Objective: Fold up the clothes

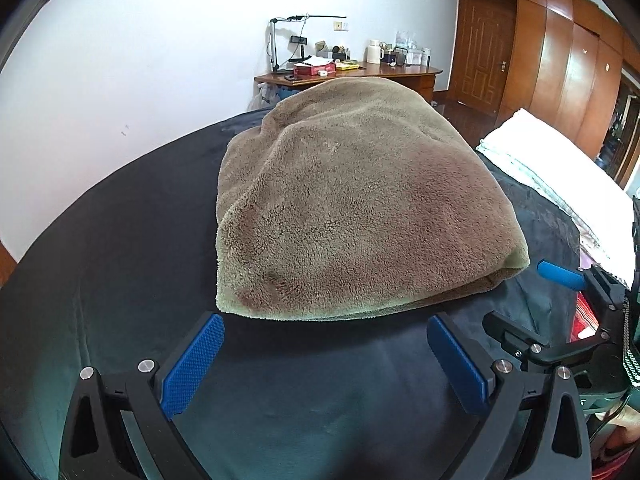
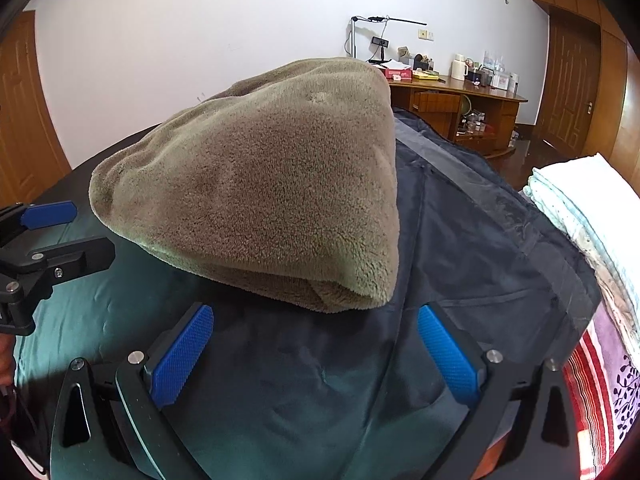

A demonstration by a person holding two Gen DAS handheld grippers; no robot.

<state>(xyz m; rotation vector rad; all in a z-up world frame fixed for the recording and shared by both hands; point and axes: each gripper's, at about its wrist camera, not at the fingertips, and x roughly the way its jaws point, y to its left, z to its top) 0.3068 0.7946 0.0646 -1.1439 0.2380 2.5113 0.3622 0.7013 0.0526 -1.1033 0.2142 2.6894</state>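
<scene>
Since the brown fleece garment [image 1: 352, 208] already lies doubled into a thick, rounded bundle on the dark sheet [image 1: 132, 248] of the bed, the step in hand looks like either a last fold or a final tidy. In the left wrist view it fills the centre and its near hem sits at twelve o'clock from the left gripper [image 1: 326, 360], just ahead of the fingers; in the right wrist view its layered corner lies at about eleven o'clock from the right gripper [image 2: 316, 354]. To do this well, I would slide one finger of each tool under the near hem at its two corners, pinch all layers together, and lift evenly so the plush pile does not slump or skew. Both tools hover low over the sheet, side by side, tilted slightly down toward the bundle, with fingers spread wide and holding nothing. Beyond it, white folded bedding [image 2: 592, 216] lies at two o'clock, and a wooden desk [image 1: 360, 78] stands against the far wall.
</scene>
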